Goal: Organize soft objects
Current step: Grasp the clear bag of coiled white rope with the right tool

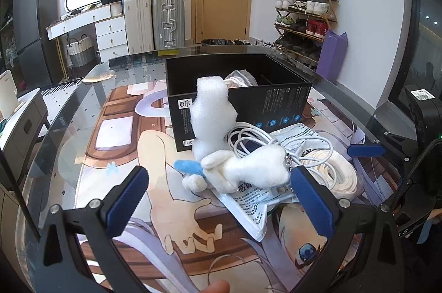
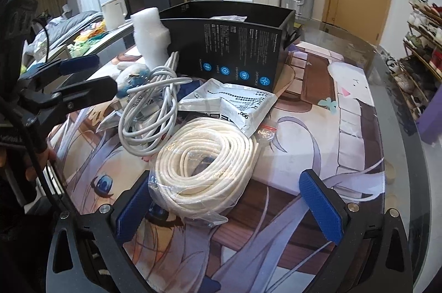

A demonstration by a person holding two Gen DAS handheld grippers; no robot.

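Observation:
A white plush toy (image 1: 248,168) with a blue part lies on printed plastic packets (image 1: 254,207) in front of a black box (image 1: 237,102). My left gripper (image 1: 218,182) is open around the plush, not closed on it. White foam (image 1: 212,116) leans on the box front. A white cable bundle (image 2: 149,110) and a bagged cream rope coil (image 2: 207,163) lie beside it. My right gripper (image 2: 223,196) is open, its left pad touching the rope bag. The left gripper also shows in the right wrist view (image 2: 91,74), with the plush (image 2: 129,77) between its fingers.
The black box (image 2: 234,50) holds a clear bag (image 1: 240,77). The glass table (image 1: 69,110) carries an anime-print mat (image 2: 345,127). A small red-striped bag (image 2: 266,130) lies by the packets (image 2: 237,105). A shoe rack (image 1: 304,16) and suitcases (image 1: 154,19) stand behind.

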